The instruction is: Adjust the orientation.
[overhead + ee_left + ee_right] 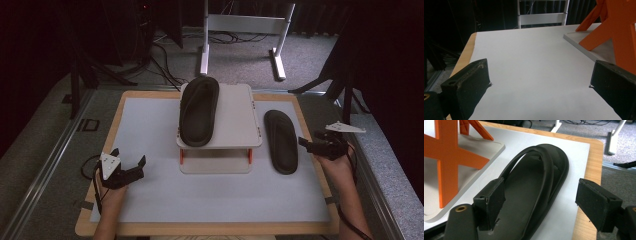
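Note:
A black sandal (199, 110) lies on the top shelf of a white stand (235, 125) with orange legs (446, 162). A second black sandal (281, 141) lies flat on the pale mat, to the right of the stand. My right gripper (305, 145) hovers at this sandal's right side, open. In the right gripper view the sandal (531, 195) runs away from between the jaws of the right gripper (541, 200), and no pad touches it. My left gripper (129, 156) is open over bare mat at the front left, its jaws (539, 82) spread wide with nothing between them.
The mat (150, 130) covers a wood-edged board (107, 135) on the table. The stand's base (586, 47) lies ahead and to the right of the left gripper. A white desk frame (240, 30) and cables are on the carpet beyond the table.

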`<state>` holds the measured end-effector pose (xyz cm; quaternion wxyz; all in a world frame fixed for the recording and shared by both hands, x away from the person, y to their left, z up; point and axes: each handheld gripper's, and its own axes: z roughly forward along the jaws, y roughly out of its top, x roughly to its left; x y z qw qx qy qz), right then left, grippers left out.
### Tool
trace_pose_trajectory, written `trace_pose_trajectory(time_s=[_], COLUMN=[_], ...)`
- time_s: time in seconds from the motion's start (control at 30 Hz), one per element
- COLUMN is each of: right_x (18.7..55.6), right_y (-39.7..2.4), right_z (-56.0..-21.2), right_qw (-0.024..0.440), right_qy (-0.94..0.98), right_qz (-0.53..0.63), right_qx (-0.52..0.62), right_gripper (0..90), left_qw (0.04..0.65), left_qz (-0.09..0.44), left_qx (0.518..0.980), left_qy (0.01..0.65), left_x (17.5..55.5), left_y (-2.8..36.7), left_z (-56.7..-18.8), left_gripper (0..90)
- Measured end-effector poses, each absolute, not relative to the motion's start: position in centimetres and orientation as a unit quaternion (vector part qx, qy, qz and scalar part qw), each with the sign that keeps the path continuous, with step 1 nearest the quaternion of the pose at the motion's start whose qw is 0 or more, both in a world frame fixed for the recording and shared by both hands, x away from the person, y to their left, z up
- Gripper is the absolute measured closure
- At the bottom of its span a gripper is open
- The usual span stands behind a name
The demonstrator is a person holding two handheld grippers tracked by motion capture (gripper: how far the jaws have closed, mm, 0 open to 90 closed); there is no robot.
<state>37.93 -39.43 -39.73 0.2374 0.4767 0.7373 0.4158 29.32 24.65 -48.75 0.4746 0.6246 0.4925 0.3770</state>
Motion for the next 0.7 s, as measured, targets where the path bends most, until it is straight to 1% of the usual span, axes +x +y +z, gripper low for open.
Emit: trace_pose_trajectory(time_s=[0.03, 0.2, 0.3, 0.63, 0.7], right_x=[38.3, 39.5, 40.8, 43.4, 44.5], right_y=[-39.4, -38.9, -38.7, -38.2, -38.0], right_z=[-39.6, -39.5, -39.5, -39.5, -39.6], right_qw=[0.229, 0.22, 0.205, 0.189, 0.178], right_qy=[0.744, 0.758, 0.771, 0.793, 0.802], right_qz=[0.411, 0.391, 0.375, 0.337, 0.324], right_qx=[0.475, 0.473, 0.472, 0.472, 0.469], right_gripper=[22.8, 21.7, 20.6, 21.7, 23.3], left_qw=[0.474, 0.476, 0.477, 0.477, 0.477], left_qz=[0.377, 0.376, 0.375, 0.374, 0.374], left_qx=[0.625, 0.624, 0.625, 0.626, 0.626], left_qy=[0.493, 0.493, 0.491, 0.491, 0.49], left_x=[29.3, 29.3, 29.3, 29.3, 29.3], left_y=[24.7, 24.7, 24.7, 24.7, 24.7], left_z=[-48.7, -48.7, -48.7, -48.7, -48.7], left_gripper=[2.1, 2.0, 2.0, 2.0, 2.0])
